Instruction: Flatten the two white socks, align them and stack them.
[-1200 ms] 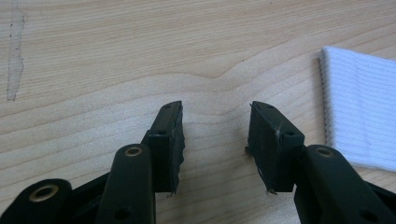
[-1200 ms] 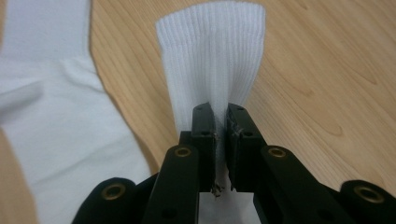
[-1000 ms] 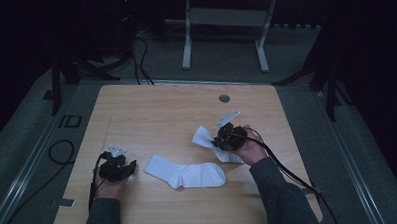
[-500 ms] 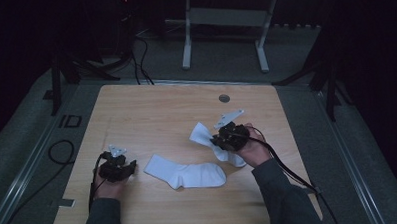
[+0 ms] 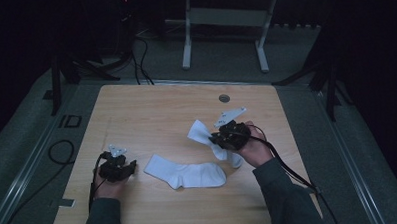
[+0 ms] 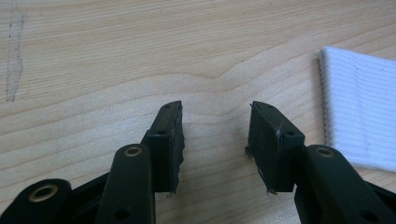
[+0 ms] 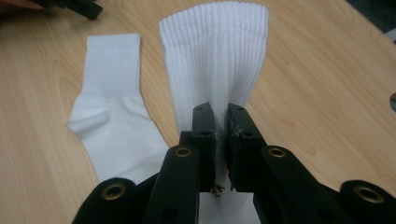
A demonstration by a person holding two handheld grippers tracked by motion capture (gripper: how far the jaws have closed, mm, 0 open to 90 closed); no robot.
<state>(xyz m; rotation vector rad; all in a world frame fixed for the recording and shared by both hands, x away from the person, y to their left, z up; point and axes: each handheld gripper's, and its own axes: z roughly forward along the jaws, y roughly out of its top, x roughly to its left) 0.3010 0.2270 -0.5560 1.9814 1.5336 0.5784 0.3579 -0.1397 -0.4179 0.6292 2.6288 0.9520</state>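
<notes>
Two white socks are on the wooden table [image 5: 151, 113]. One sock [image 5: 186, 173] lies flat near the front middle; its ribbed cuff [image 6: 362, 121] reaches the right edge of the left gripper view. My right gripper [image 5: 218, 139] is shut on the second sock [image 7: 217, 60], pinching its ribbed leg so the cuff fans out beyond the jaws and lifts off the table. The flat sock [image 7: 109, 116] lies to the left of it there. My left gripper [image 6: 215, 135] rests on bare wood at the front left, open, with nothing between its jaws.
A small round grommet [image 5: 224, 98] sits near the table's far edge. A metal stand [image 5: 223, 21] and dark cables [image 5: 139, 54] are on the floor beyond the table. Bare wood stretches across the far and left parts of the table.
My right gripper has drawn the held sock slightly left and up, toward the flat sock. The left gripper has stayed where it was.
</notes>
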